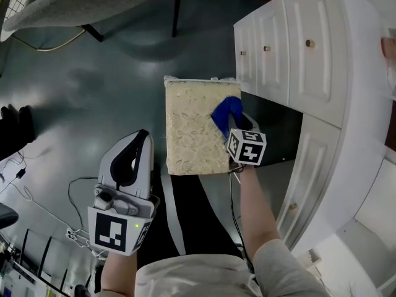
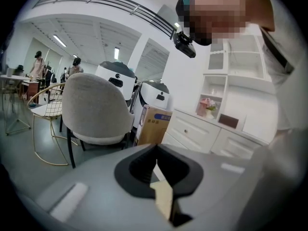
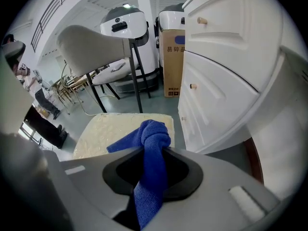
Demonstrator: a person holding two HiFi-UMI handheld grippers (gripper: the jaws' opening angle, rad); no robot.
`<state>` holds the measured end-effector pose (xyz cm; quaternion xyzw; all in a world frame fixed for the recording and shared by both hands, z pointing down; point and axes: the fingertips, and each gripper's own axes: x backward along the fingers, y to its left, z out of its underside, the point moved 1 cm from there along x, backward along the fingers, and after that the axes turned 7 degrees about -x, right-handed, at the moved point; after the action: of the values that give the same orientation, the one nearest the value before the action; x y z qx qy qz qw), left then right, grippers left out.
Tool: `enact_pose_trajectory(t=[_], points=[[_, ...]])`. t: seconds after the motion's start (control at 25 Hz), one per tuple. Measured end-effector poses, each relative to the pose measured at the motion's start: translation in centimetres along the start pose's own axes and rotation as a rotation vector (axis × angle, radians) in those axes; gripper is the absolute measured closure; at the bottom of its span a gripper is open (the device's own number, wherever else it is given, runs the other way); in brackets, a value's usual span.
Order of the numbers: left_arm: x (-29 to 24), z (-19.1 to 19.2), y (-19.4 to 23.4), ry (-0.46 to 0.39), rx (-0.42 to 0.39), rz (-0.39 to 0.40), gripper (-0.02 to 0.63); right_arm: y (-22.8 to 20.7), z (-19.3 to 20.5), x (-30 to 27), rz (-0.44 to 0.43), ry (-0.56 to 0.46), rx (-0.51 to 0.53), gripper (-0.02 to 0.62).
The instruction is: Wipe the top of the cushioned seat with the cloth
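Note:
The cushioned seat (image 1: 193, 129) is a cream, rectangular pad on the grey floor, also seen in the right gripper view (image 3: 113, 131). My right gripper (image 1: 231, 125) is over the seat's right edge, pointing steeply down and shut on the blue cloth (image 1: 224, 112). The cloth's (image 3: 154, 136) knotted bunch sticks out past the jaws and a tail hangs back through them. I cannot tell whether the cloth touches the seat. My left gripper (image 1: 141, 138) is held left of the seat, above the floor. Its jaws meet at the tip (image 2: 156, 147) with nothing in them.
A white cabinet (image 1: 297, 48) with knobbed drawers stands right of the seat, close to my right gripper. A grey upholstered chair (image 1: 80, 2) is at the far left. Cables (image 1: 37, 197) lie on the floor at the left. A cardboard box (image 3: 173, 57) and white machines stand farther back.

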<state>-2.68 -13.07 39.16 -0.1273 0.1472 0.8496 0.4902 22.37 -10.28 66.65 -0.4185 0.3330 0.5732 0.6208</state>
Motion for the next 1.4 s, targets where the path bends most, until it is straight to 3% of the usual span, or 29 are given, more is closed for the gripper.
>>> enact_pose_trajectory(t=[0.56,1.4], points=[[3.3,1.1,1.5,-0.009,0.016,-0.042,0.620,11.2,0.8,-1.0,-0.127,0.010,0.109,0.506],[8.5,3.0,3.0,-0.004,0.016,-0.068,0.620,19.1,1.7,-1.8,-0.166,0.026,0.212,0.505]])
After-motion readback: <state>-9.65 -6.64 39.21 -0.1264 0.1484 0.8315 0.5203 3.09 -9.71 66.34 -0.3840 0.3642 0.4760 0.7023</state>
